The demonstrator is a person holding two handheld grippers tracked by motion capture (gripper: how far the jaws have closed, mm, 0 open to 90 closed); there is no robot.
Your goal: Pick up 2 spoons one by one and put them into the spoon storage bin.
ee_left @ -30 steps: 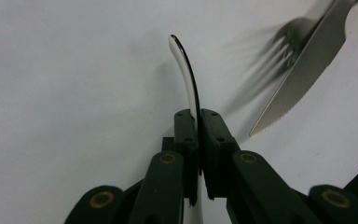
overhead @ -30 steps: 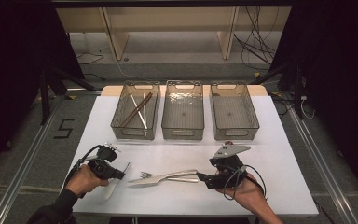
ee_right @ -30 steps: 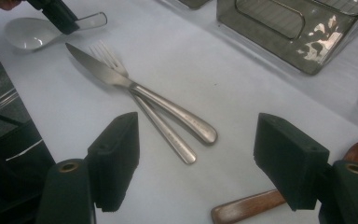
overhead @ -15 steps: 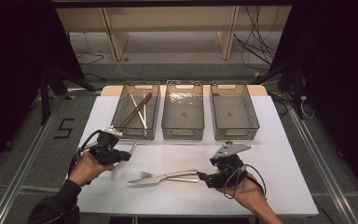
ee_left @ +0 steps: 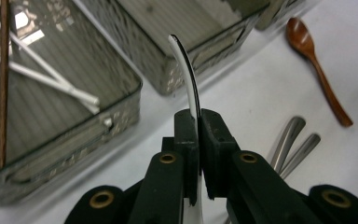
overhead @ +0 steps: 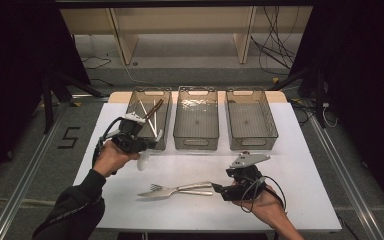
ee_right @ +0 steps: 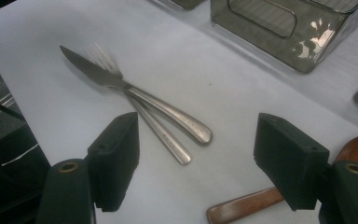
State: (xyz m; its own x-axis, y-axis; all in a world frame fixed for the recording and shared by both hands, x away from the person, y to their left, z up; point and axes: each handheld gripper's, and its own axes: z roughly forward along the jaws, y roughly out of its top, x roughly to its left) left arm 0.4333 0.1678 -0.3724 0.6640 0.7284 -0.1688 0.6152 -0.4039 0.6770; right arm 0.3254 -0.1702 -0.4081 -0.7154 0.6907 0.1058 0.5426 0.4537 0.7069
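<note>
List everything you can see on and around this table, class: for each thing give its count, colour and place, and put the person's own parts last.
Table: one, white, under everything.
Bins: three, clear grey, in a row at the table's far side.
Chopsticks: white and brown pairs, in the left bin.
White spoon: one, clamped in the left hand-held gripper, in front of the left bin.
Fork: one, silver, on the table's near middle.
Knife: one, silver, crossing the fork.
Wooden spoon: one, brown, on the table by the right hand-held gripper.
Hand-held grippers: two, black; left shut on the white spoon, right open by the cutlery handles.
</note>
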